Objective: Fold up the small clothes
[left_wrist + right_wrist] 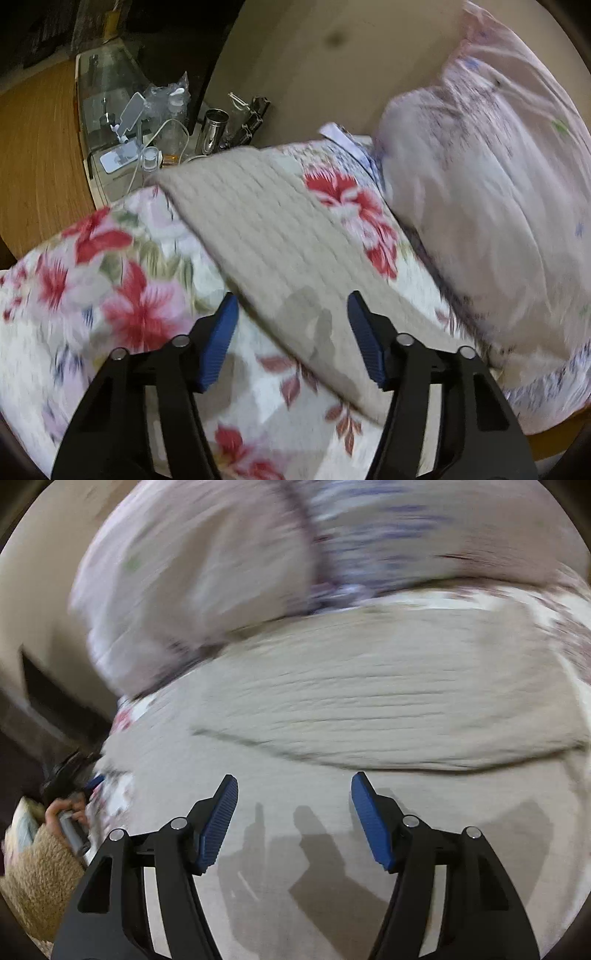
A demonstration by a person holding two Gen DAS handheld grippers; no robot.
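A beige ribbed garment (pixel 273 236) lies flat on a floral bedspread (pixel 122 280). In the right wrist view the same garment (pixel 369 709) fills the middle, with a folded layer on top whose edge runs across it. My left gripper (pixel 293 306) is open and empty, just above the garment's near edge. My right gripper (pixel 293 788) is open and empty, hovering over the garment's near part. The left hand with its gripper handle (pixel 70 823) shows at the left edge of the right wrist view. Both views are motion-blurred.
A pale pink floral pillow (pixel 491 192) lies to the right of the garment, and shows at the top of the right wrist view (pixel 192 579). A bedside glass table (pixel 122 122) with a metal cup (pixel 214 129), cables and bottles stands beyond the bed's left edge, over a wooden floor (pixel 37 155).
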